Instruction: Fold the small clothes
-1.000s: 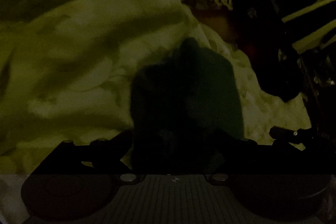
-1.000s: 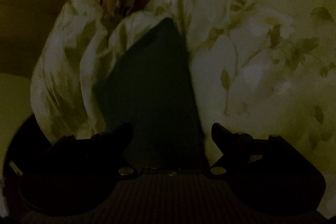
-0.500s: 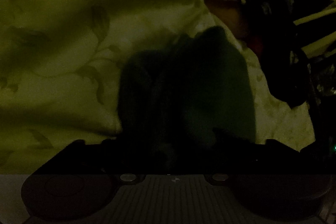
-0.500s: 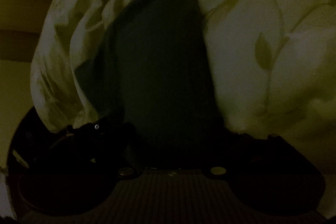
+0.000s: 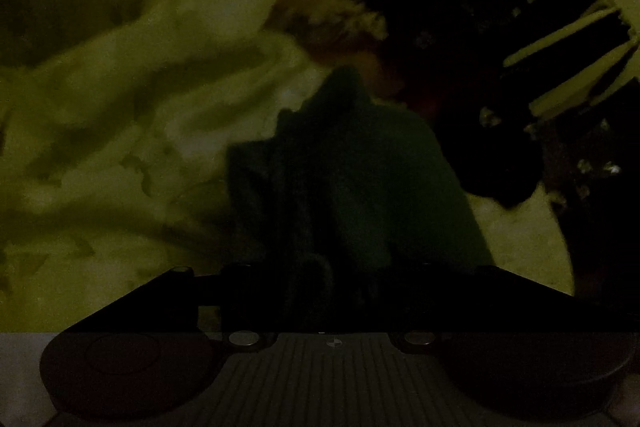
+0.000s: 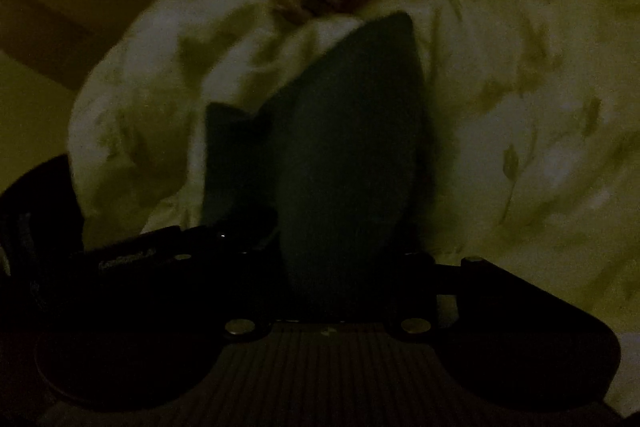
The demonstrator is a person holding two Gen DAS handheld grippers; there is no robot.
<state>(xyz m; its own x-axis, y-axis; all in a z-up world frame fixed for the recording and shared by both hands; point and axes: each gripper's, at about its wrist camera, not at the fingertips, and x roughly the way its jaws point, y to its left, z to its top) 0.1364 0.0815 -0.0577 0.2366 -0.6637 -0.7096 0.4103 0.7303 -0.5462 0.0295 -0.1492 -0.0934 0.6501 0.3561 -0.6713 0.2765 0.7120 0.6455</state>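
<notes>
Gripper on my right (image 6: pixel 340 259) is closing around the dark green garment (image 6: pixel 348 147), so I take the edge squarely, matching my left gripper (image 5: pixel 332 291), which seems clamped on it.

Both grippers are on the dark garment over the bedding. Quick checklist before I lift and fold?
1. Dark green garment between right gripper jaws: ok; the jaws are closing on it.
2. Left gripper gripping the garment: cannot tell, too dark.
3. Leaf-print bedding free of both jaws: cannot tell.
4. Garment flat: not ok, bunched and creased.
5. Clothes pile beyond stays apart from the garment: ok.
</notes>
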